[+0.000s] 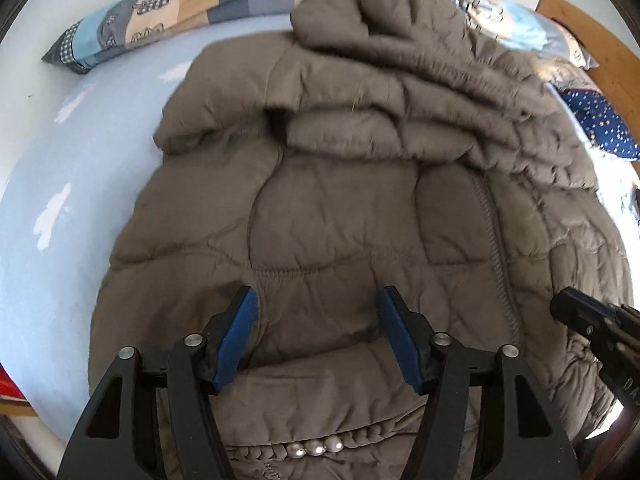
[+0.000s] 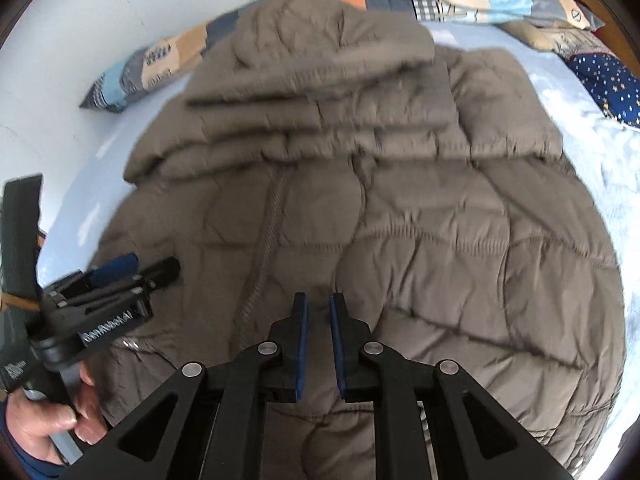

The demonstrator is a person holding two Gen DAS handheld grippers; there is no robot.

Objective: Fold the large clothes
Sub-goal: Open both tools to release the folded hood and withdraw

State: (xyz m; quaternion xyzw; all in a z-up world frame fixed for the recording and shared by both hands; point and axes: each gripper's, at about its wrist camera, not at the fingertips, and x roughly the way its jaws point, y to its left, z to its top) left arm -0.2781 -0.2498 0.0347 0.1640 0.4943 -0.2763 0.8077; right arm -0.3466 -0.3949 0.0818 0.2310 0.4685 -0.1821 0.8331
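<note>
A large grey-brown quilted puffer jacket [image 1: 340,208] [image 2: 400,220] lies spread on a pale blue bed sheet [image 1: 60,200], its sleeves folded across the upper body. Its zipper [image 1: 496,248] runs down the front. My left gripper [image 1: 316,296] hovers over the lower part of the jacket, jaws wide apart, with only fabric below the blue pads. It also shows at the left of the right wrist view as the left gripper [image 2: 148,268]. My right gripper [image 2: 319,300] points down at the jacket beside the zipper with a narrow gap between its pads and nothing in it.
A patchwork pillow [image 1: 160,20] lies along the far edge by the white wall. A navy star-patterned cushion [image 2: 608,80] sits at the right, near the wooden bed frame [image 1: 592,28]. A person's hand [image 2: 52,424] holds the left gripper's handle.
</note>
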